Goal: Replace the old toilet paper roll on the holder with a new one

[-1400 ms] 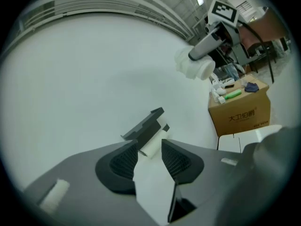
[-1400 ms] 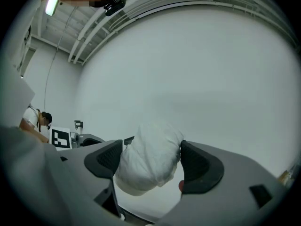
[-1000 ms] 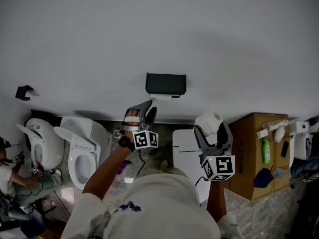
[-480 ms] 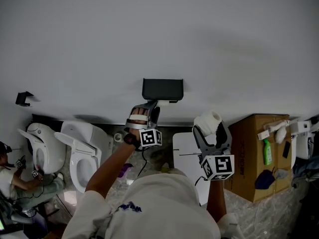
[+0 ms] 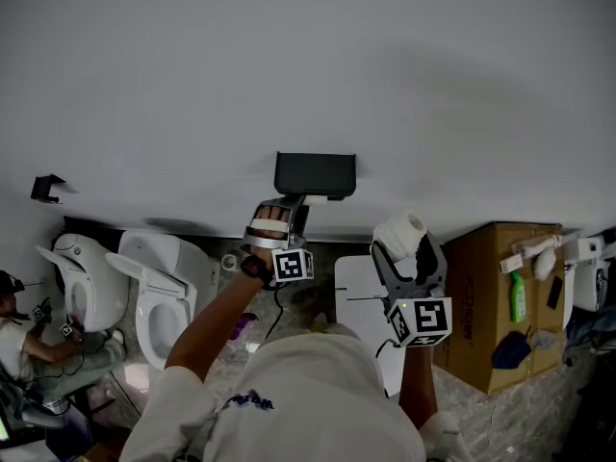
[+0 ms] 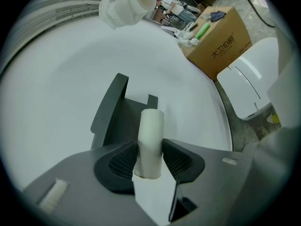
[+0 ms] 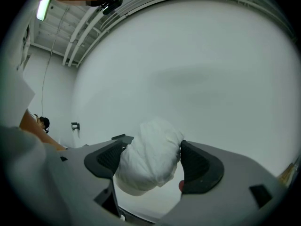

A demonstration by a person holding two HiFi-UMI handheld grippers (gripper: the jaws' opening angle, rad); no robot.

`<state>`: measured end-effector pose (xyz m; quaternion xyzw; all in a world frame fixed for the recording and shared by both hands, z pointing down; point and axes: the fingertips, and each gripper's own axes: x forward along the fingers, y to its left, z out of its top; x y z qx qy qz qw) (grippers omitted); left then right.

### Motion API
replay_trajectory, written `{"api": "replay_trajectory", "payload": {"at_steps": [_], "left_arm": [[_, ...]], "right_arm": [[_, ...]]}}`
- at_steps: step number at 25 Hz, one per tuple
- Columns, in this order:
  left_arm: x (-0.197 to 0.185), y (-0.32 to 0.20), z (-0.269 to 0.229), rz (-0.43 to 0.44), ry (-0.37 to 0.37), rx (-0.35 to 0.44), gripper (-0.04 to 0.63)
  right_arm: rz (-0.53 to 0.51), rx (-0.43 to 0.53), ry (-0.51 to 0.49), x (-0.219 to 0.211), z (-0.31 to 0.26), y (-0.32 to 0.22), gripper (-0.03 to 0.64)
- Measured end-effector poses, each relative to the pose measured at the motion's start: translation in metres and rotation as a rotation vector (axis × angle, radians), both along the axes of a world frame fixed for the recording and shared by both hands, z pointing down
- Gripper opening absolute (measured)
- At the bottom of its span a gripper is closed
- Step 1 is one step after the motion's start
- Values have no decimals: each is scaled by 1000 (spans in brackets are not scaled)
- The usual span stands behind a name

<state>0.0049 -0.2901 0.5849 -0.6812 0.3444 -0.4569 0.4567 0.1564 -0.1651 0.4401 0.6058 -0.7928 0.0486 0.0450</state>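
Observation:
A black holder point(image 5: 315, 174) is mounted on the white wall. My left gripper point(image 5: 292, 208) reaches up to its lower edge. In the left gripper view the jaws are shut on the old roll point(image 6: 150, 140), a thin pale tube standing in front of the holder point(image 6: 115, 114). The left gripper point(image 6: 149, 161) pinches the tube near its lower end. My right gripper point(image 5: 409, 250) hangs to the right, below the holder, shut on the new toilet paper roll point(image 5: 402, 235), a plump white roll point(image 7: 150, 159) squeezed between the right gripper's point(image 7: 148, 163) pads. The same new roll point(image 6: 127, 4) shows at the top of the left gripper view.
Two white toilets point(image 5: 159, 282) stand at the lower left, and another white toilet lid point(image 5: 358, 292) lies below the grippers. A cardboard box point(image 5: 481, 301) with a green bottle point(image 5: 513, 296) stands at the right. A person point(image 5: 29, 340) crouches at the far left. A small black bracket point(image 5: 43, 187) hangs on the left wall.
My left gripper has risen and shifted right to the holder's underside and now grips the old roll. The right gripper with the new roll has barely moved.

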Motion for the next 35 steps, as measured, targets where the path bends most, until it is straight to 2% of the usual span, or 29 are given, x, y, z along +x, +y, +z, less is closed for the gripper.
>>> {"api": "replay_trajectory", "payload": {"at_steps": [7,35], "left_arm": [[3,3,-3,1,17,-5,175],[44,12,-9,60,0,-16,176]], "right_arm": [[4,2,-1,5,-1,-1,388],[26,1,6,19,-3,7,388]]}}
